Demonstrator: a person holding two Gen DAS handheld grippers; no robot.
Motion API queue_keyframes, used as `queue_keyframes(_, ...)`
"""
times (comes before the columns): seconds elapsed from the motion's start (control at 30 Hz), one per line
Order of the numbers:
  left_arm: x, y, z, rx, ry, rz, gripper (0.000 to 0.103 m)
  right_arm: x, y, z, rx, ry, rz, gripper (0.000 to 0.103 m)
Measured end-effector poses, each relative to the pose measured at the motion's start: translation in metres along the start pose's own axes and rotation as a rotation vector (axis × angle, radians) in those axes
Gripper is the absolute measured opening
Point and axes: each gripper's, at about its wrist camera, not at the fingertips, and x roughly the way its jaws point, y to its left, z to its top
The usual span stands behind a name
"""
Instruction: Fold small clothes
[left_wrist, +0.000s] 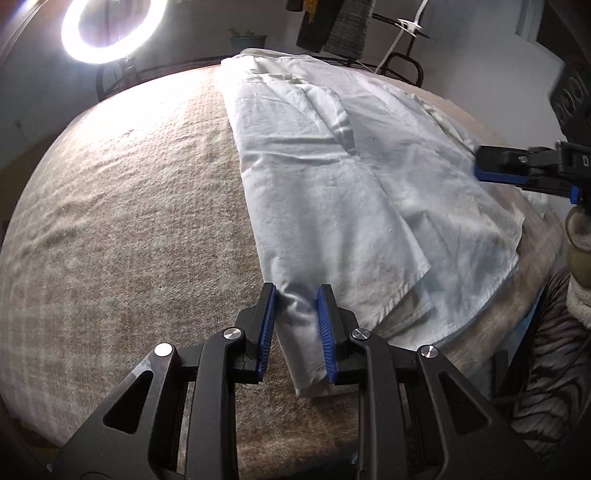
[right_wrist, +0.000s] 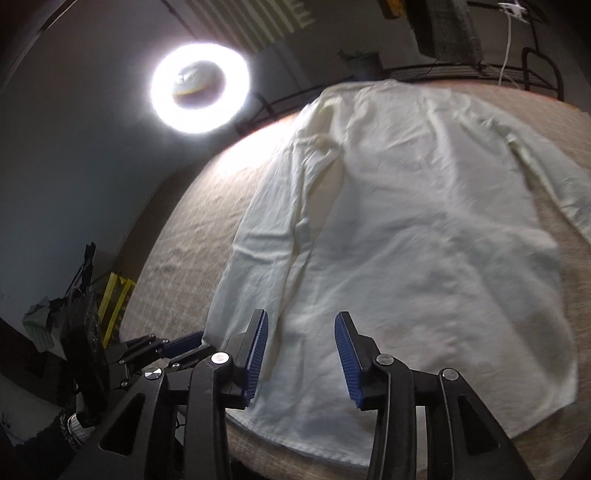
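White long-sleeved cotton shirt (right_wrist: 406, 229) is lying flat on beige woven table cover (left_wrist: 129, 221) | left gripper (left_wrist: 297, 328) is pinching sleeve cuff (left_wrist: 301, 332) at 6 o'clock | right gripper (right_wrist: 301, 354) is hovering, fingers apart, empty | risk: loosely pinched cuff slipping free, undoing the fold.

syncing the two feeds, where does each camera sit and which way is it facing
Left wrist: on the left gripper, angled down along a white shirt on the beige cover; its pads pinch the sleeve end; the right gripper shows at right.
Right wrist: on the right gripper, open above the shirt's hem, looking toward the collar; the left gripper shows lower left.
Shared: the shirt, cover, ring light, and each other's gripper.
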Motion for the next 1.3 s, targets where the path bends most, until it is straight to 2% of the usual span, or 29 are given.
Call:
queue_keyframes(0.1, -0.015, -0.007, 0.007, -0.026, -0.046, -0.023, 0.021, -0.018, -0.01, 0.003, 0.005, -0.035, -0.01, 0.056)
queue_keyframes(0.17, -0.026, -0.015, 0.012, -0.03, -0.075, -0.037, 0.021, -0.047, -0.03, 0.008, 0.029, -0.089, -0.034, 0.056)
queue_keyframes(0.2, -0.03, -0.02, 0.016, -0.031, -0.086, -0.048, 0.021, -0.047, -0.03, 0.008, 0.029, -0.089, -0.034, 0.056)
queue_keyframes(0.23, -0.034, -0.027, 0.02, -0.032, -0.097, -0.065, 0.021, -0.066, -0.049, 0.012, 0.065, -0.124, -0.04, 0.056)
queue_keyframes(0.33, -0.039, -0.047, 0.029, -0.036, -0.112, -0.112, 0.021, -0.083, -0.067, 0.012, 0.102, -0.157, -0.057, 0.059)
queue_keyframes(0.4, -0.038, -0.06, 0.036, -0.031, -0.113, -0.137, 0.021, -0.104, -0.09, 0.008, 0.148, -0.195, -0.087, 0.064)
queue_keyframes(0.47, -0.035, -0.076, 0.041, -0.013, -0.11, -0.156, 0.021, -0.132, -0.123, -0.003, 0.213, -0.241, -0.14, 0.064)
queue_keyframes(0.5, -0.032, -0.082, 0.043, -0.007, -0.107, -0.164, 0.021, -0.132, -0.123, -0.003, 0.213, -0.241, -0.14, 0.064)
queue_keyframes(0.53, -0.029, -0.089, 0.045, -0.003, -0.101, -0.174, 0.021, -0.149, -0.145, -0.012, 0.255, -0.262, -0.182, 0.064)
queue_keyframes(0.6, -0.023, -0.103, 0.048, 0.003, -0.088, -0.194, 0.021, -0.168, -0.168, -0.024, 0.308, -0.282, -0.226, 0.068)
queue_keyframes(0.63, -0.02, -0.109, 0.049, 0.007, -0.083, -0.201, 0.021, -0.168, -0.168, -0.024, 0.308, -0.282, -0.226, 0.069)
queue_keyframes(0.67, -0.018, -0.114, 0.05, 0.012, -0.079, -0.204, 0.021, -0.183, -0.188, -0.036, 0.358, -0.295, -0.261, 0.07)
queue_keyframes(0.73, -0.013, -0.125, 0.051, 0.02, -0.071, -0.214, 0.021, -0.189, -0.198, -0.04, 0.377, -0.299, -0.273, 0.07)
queue_keyframes(0.87, -0.005, -0.143, 0.055, 0.032, -0.056, -0.232, 0.021, -0.212, -0.249, -0.06, 0.494, -0.309, -0.322, 0.071)
queue_keyframes(1.0, -0.003, -0.154, 0.058, 0.051, -0.052, -0.236, 0.021, -0.214, -0.28, -0.066, 0.585, -0.315, -0.301, 0.072)
queue_keyframes(1.07, -0.002, -0.157, 0.059, 0.057, -0.048, -0.234, 0.021, -0.208, -0.313, -0.074, 0.717, -0.322, -0.222, 0.073)
queue_keyframes(1.13, -0.001, -0.158, 0.06, 0.059, -0.043, -0.226, 0.021, -0.206, -0.322, -0.077, 0.754, -0.327, -0.196, 0.073)
queue_keyframes(1.17, 0.0, -0.158, 0.06, 0.06, -0.038, -0.222, 0.021, -0.199, -0.339, -0.08, 0.82, -0.34, -0.139, 0.073)
queue_keyframes(1.23, 0.001, -0.158, 0.061, 0.057, -0.032, -0.218, 0.021, -0.192, -0.352, -0.082, 0.882, -0.351, -0.076, 0.073)
queue_keyframes(1.27, 0.001, -0.157, 0.061, 0.056, -0.03, -0.22, 0.021, -0.192, -0.352, -0.082, 0.882, -0.351, -0.076, 0.073)
queue_keyframes(1.3, 0.001, -0.156, 0.061, 0.054, -0.03, -0.22, 0.021, -0.184, -0.365, -0.083, 0.94, -0.371, -0.011, 0.073)
